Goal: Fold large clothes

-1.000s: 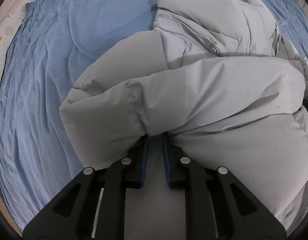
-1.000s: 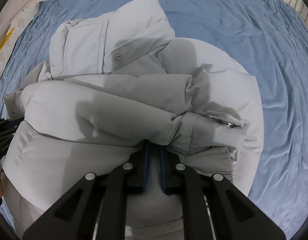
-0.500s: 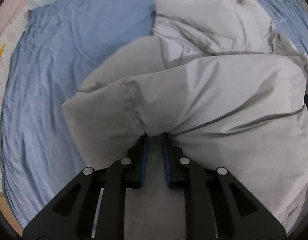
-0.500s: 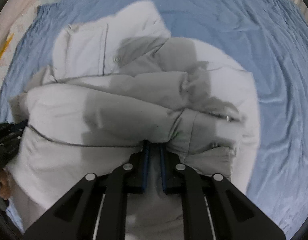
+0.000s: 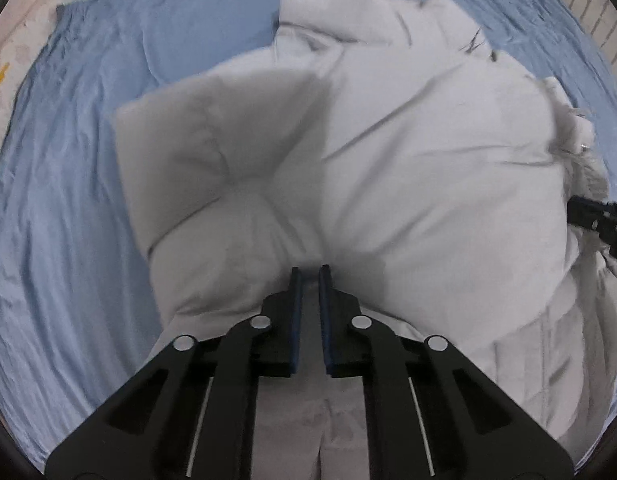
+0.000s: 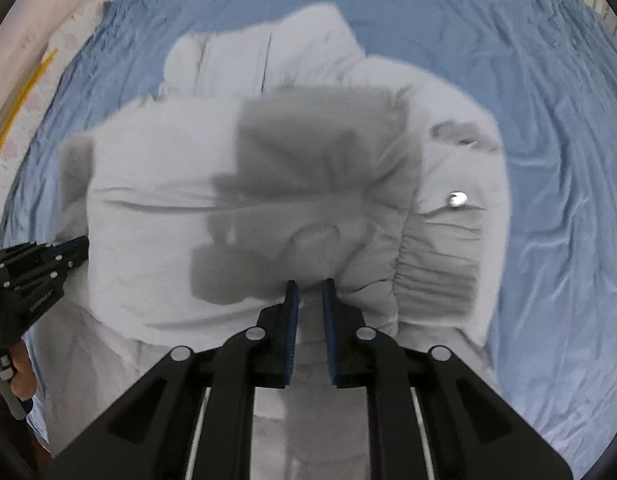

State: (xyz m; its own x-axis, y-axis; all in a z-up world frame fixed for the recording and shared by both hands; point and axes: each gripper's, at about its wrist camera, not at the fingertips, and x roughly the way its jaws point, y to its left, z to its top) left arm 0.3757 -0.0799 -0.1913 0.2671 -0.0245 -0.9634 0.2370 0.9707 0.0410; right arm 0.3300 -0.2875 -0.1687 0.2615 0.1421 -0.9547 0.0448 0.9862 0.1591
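Across the blue bed sheet (image 5: 68,200) the pale grey puffer jacket (image 5: 408,168) filled mid-frame, its lower part doubled over the upper part. At bottom centre the left claw (image 5: 308,276) had just been closing, fabric pinched between its pads; the right claw (image 6: 308,290) likewise gripped the folded hem. Such a jacket looked light, soft and springy with slippery cloth, likely to puff open, so a hold at seams or hem seemed best.

Right claw (image 6: 307,286), its jaws having just been closing, pinches a fold of the pale grey puffer jacket (image 6: 156,200) over a blue bedsheet (image 6: 556,240). Left claw (image 6: 74,249) grips the jacket's far-left edge; a metal snap (image 6: 456,199) shows at right.
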